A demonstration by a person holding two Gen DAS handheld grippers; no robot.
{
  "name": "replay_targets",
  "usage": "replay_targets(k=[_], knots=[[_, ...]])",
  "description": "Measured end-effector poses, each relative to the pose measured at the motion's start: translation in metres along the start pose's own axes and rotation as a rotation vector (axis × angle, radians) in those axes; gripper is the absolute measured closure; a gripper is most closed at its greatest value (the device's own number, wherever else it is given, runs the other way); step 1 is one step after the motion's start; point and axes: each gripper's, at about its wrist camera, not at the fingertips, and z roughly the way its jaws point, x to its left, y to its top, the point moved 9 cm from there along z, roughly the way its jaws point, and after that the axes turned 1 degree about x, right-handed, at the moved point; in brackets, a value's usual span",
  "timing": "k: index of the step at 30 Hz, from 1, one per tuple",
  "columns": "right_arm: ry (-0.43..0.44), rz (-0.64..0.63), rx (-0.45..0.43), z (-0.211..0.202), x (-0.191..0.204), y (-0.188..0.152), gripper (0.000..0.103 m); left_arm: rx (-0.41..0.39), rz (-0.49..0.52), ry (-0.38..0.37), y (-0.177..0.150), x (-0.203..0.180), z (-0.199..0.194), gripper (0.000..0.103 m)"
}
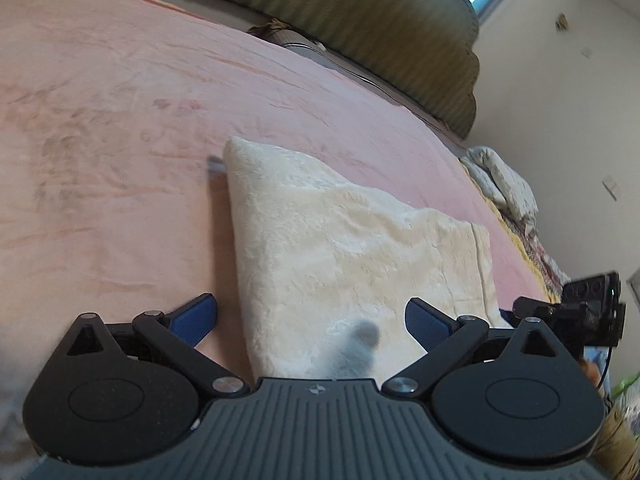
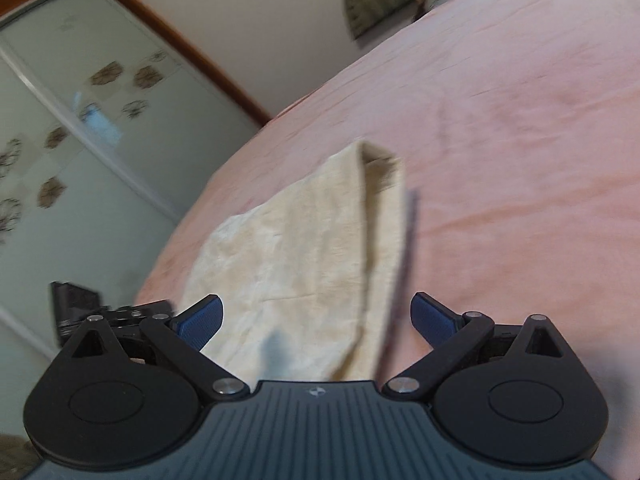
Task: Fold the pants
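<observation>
cream pants (image 1: 340, 240) folded on pink bed (image 1: 100, 120), ahead of both spread claws.

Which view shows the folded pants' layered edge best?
The right wrist view: the cream pants show their stacked fold layers along the right side, though blurred. The left wrist view shows the pants sharper, mostly the flat top surface.

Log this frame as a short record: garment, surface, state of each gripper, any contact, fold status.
garment: cream pants, lying in a folded stack
surface: pink bed
left gripper: open, holding nothing
right gripper: open, holding nothing
contact: none visible; both sets of fingers sit apart from the cloth
fold status: at least one fold done, layered edges visible
background: green headboard
</observation>
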Motion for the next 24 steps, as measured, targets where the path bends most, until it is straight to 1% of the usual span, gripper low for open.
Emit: replay_targets(k=[1,2,3,5,6,7,8,9,10,11,12,13,14,16,19,21,23,24], knots=[[0.023,-0.004,0.023,0.008,0.003,0.000,0.003,0.002,0.009,-0.006,0.001,-0.002,0.003,0.003],[0.027,-0.023,0.038,0.014,0.005,0.001,0.003,0.003,0.009,-0.018,0.003,-0.004,0.006,0.003],[0.037,-0.034,0.049,0.019,0.008,0.004,0.003,0.003,0.000,-0.040,0.004,-0.005,0.009,0.003],[0.061,-0.013,0.050,0.027,0.008,0.011,0.006,-0.006,-0.040,-0.079,0.007,-0.008,0.017,0.005],[0.072,0.002,0.047,0.030,0.007,0.015,0.015,-0.016,-0.047,-0.080,0.008,-0.009,0.019,0.007],[0.067,0.009,0.043,0.032,0.004,0.016,0.038,-0.022,-0.037,-0.072,0.009,-0.010,0.021,0.015],[0.045,0.016,0.042,0.035,-0.001,0.017,0.054,-0.025,-0.017,-0.051,0.008,-0.012,0.022,0.020],[0.014,0.022,0.042,0.038,-0.008,0.017,0.068,-0.030,0.004,-0.023,0.008,-0.012,0.022,0.032],[0.032,0.033,0.035,0.038,-0.010,0.016,0.070,-0.034,0.015,0.004,0.007,-0.010,0.021,0.044],[0.041,0.036,0.029,0.037,-0.011,0.015,0.070,-0.037,0.020,0.024,0.006,-0.008,0.020,0.051],[0.041,0.032,0.023,0.035,-0.011,0.014,0.071,-0.040,0.020,0.037,0.005,-0.006,0.018,0.062],[0.033,0.023,0.019,0.035,-0.010,0.013,0.072,-0.043,0.011,0.028,0.006,-0.003,0.015,0.068],[0.025,0.011,0.015,0.035,-0.007,0.012,0.073,-0.050,0.004,0.023,0.006,-0.003,0.012,0.070],[0.012,-0.005,0.002,0.033,-0.002,0.011,0.076,-0.081,0.010,0.023,0.008,-0.005,0.006,0.080],[0.014,-0.046,-0.024,0.027,0.011,0.015,0.079,-0.133,0.061,0.025,0.011,-0.017,-0.006,0.087],[0.013,-0.083,-0.040,0.022,0.023,0.018,0.080,-0.165,0.094,0.022,0.015,-0.023,-0.015,0.091],[0.016,-0.120,-0.049,0.020,0.037,0.024,0.079,-0.185,0.105,0.022,0.020,-0.026,-0.023,0.091],[0.017,-0.139,-0.052,0.020,0.043,0.028,0.080,-0.207,0.118,0.034,0.023,-0.027,-0.029,0.092]])
